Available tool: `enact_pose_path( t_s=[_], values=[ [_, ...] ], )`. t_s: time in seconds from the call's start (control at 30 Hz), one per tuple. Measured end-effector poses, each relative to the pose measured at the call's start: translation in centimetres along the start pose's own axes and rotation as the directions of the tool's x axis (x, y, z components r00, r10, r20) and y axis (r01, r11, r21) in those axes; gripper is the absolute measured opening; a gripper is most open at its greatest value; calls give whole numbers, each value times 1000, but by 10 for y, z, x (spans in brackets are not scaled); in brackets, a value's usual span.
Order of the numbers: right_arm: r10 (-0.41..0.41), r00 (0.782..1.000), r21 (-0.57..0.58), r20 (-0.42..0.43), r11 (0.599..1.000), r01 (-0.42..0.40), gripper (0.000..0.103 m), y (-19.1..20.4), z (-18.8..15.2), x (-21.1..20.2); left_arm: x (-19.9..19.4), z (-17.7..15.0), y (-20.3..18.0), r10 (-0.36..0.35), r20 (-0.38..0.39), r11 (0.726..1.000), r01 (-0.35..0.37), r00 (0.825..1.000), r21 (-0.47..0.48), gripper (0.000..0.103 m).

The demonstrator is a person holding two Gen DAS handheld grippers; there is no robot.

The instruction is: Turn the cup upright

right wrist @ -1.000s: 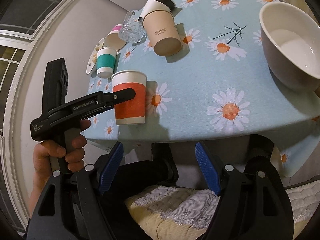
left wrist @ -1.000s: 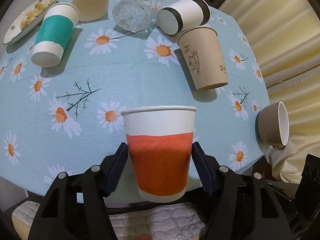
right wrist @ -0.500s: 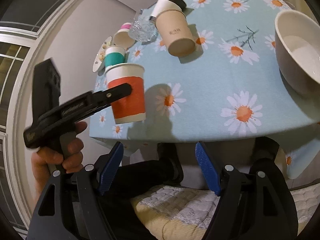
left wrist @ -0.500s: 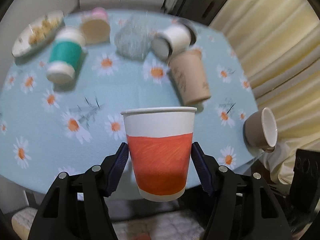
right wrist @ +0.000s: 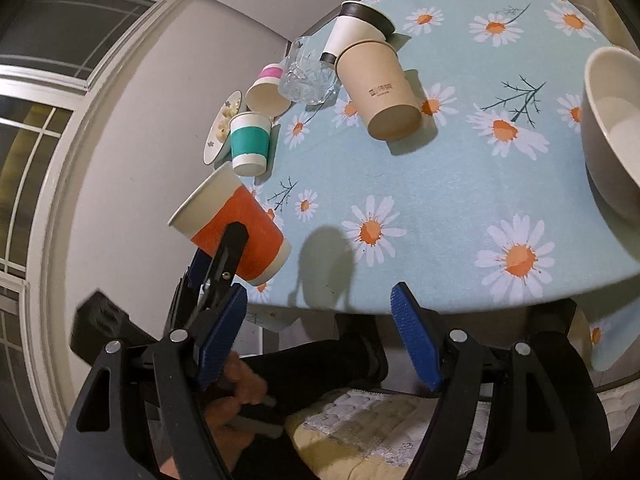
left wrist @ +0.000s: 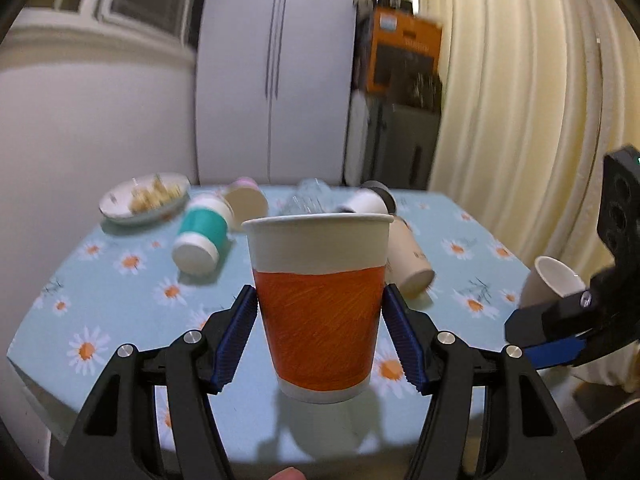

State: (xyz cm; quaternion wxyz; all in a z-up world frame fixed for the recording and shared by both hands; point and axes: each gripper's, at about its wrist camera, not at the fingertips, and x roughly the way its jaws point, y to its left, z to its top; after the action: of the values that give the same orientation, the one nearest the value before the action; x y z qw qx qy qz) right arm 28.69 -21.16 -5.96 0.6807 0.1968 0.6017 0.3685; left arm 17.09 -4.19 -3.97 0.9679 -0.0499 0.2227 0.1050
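Observation:
My left gripper (left wrist: 320, 340) is shut on an orange and white paper cup (left wrist: 318, 304), held in the air above the near edge of the table (left wrist: 100, 300). In the right wrist view the orange cup (right wrist: 236, 232) is tilted, its mouth up and to the left, clear of the tablecloth, with its shadow below it. My right gripper (right wrist: 318, 340) is open and empty, below the table's near edge, and its side shows in the left wrist view (left wrist: 560, 332).
On the daisy tablecloth lie a teal cup (right wrist: 250, 144), a pink-banded cup (right wrist: 266, 94), a clear glass (right wrist: 308, 76), a black-banded white cup (right wrist: 356, 30) and a tan cup (right wrist: 384, 88). A grey bowl (right wrist: 612, 128) sits at the right edge, a plate of food (left wrist: 144, 202) far left.
My left gripper has lifted the orange cup off the table and tilted back, so its camera now looks across the room instead of down. The right gripper stayed open and low.

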Motion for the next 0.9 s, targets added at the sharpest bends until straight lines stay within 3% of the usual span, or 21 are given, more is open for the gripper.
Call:
enact_pose_path(
  t_s=[0.27, 0.37, 0.67, 0.9],
  values=[
    [25, 1000, 45, -10, 999, -24, 74, -14, -4, 6, 9, -33, 1, 79, 175, 997, -82, 981, 9, 63],
    [34, 999, 52, -17, 998, -33, 74, -16, -7, 8, 12, -45, 0, 104, 197, 995, -104, 975, -7, 63],
    [-5, 999, 64, -40, 998, 8, 74, -29, -11, 16, 18, -67, -12, 122, 230, 986, -144, 965, 80, 63],
    [-7, 998, 60, -57, 998, 10, 74, -28, -14, 20, 20, -75, -15, 102, 212, 988, -124, 972, 95, 63]
  ],
)
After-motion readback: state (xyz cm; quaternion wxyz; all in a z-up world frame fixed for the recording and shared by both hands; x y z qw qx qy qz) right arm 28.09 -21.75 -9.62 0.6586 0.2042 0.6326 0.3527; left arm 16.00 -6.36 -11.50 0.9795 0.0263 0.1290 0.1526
